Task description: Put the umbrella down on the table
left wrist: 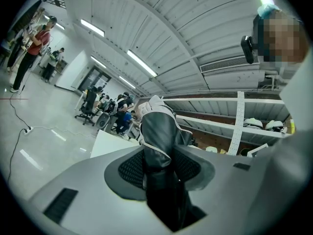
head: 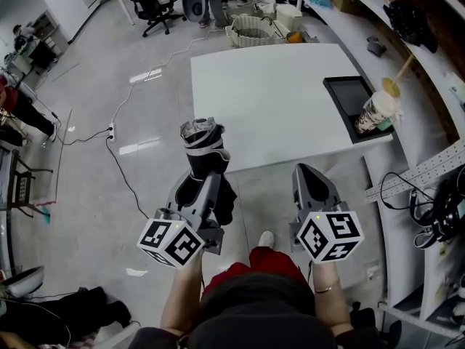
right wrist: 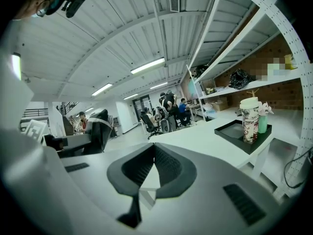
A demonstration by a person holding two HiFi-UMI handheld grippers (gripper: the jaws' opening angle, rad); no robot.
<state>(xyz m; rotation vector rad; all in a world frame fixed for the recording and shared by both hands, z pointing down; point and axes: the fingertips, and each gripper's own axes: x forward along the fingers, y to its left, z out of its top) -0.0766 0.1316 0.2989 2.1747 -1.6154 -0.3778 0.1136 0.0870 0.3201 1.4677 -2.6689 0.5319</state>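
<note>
Carrying: left tool [head: 205,184] pinches the folded black-and-grey umbrella [head: 203,141] short of the white tabletop's [head: 269,100] near edge; right tool [head: 312,177] is pressed together, empty. Next, judging by this: reach over, lower.

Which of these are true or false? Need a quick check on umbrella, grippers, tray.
1. The left gripper is clamped on the folded umbrella. True.
2. The umbrella lies on the white table. False: it is held off the tabletop.
3. The right gripper holds something. False: its jaws are together and empty.
4. The patterned cup stands on the black tray at the table's right edge. True.
</note>
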